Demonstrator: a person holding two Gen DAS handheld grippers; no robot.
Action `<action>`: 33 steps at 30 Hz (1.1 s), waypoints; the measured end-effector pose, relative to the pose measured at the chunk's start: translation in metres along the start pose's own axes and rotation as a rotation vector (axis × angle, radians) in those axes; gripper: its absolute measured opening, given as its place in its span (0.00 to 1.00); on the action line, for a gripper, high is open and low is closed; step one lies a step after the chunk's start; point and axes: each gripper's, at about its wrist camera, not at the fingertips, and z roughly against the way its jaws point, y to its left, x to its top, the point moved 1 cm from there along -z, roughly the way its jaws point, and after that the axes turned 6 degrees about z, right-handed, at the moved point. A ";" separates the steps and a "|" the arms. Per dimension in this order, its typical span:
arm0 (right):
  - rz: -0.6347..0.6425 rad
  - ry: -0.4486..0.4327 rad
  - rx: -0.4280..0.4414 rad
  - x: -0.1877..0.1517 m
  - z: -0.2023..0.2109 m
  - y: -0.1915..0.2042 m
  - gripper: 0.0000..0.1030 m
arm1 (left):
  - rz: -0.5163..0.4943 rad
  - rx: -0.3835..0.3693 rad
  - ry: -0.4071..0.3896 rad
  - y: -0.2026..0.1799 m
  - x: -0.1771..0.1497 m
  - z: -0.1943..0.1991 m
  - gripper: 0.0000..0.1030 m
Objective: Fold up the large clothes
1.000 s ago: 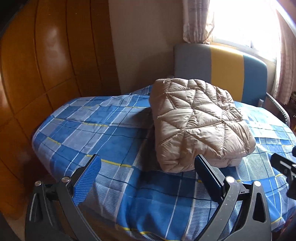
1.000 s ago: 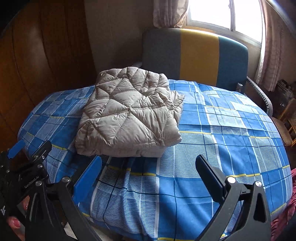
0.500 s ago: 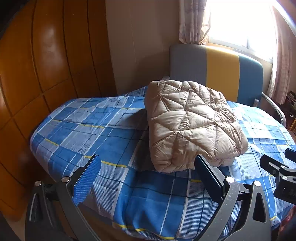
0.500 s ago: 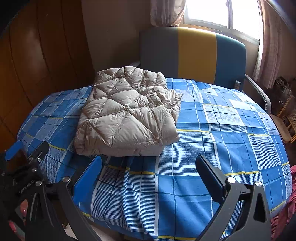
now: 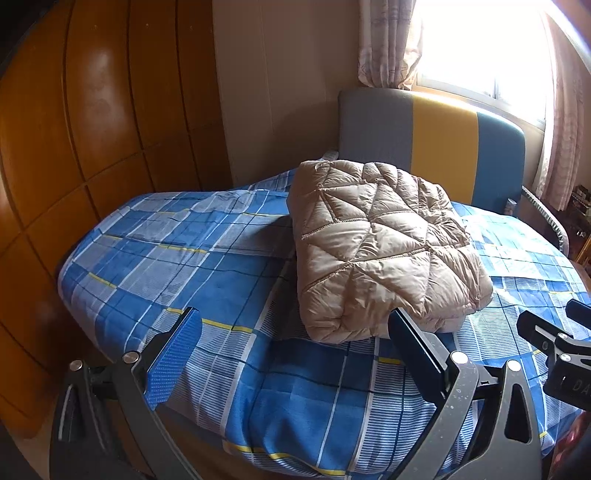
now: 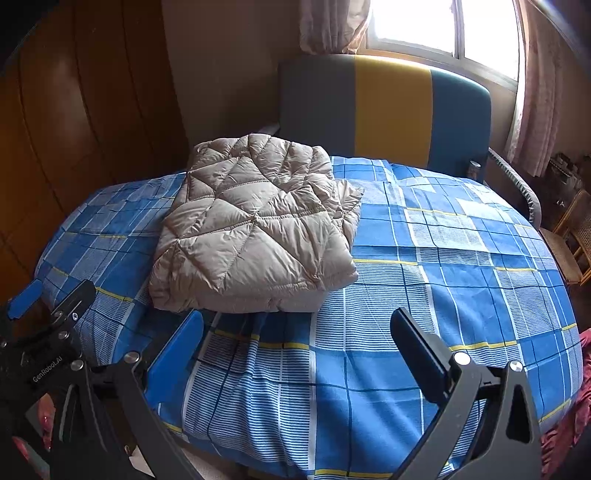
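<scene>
A beige quilted puffer jacket lies folded into a thick rectangle on the blue plaid bed sheet. My left gripper hangs open near the bed's front edge, short of the jacket's near left corner, nothing between its fingers. My right gripper is open too, held over the sheet just in front of the jacket's near right edge, empty. The right gripper's tip shows at the right edge of the left wrist view; the left gripper's body shows at the left of the right wrist view.
A grey, yellow and blue headboard stands behind the bed under a bright curtained window. Wooden wardrobe panels line the left side. A wicker chair sits at the far right. Red fabric lies past the bed's right corner.
Both grippers have drawn back and risen a little from the bed, so the folded jacket looks slightly farther away. Jaws stay open; the jacket has not moved.
</scene>
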 end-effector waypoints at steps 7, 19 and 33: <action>-0.002 0.004 0.006 0.000 -0.001 0.000 0.98 | 0.009 -0.010 0.006 0.000 0.000 0.000 0.97; -0.007 0.004 0.017 0.000 -0.001 0.001 0.98 | 0.003 -0.013 0.011 -0.004 -0.001 0.000 0.97; -0.012 0.010 0.025 0.000 -0.003 0.002 0.98 | 0.004 -0.011 0.013 -0.004 -0.002 0.000 0.97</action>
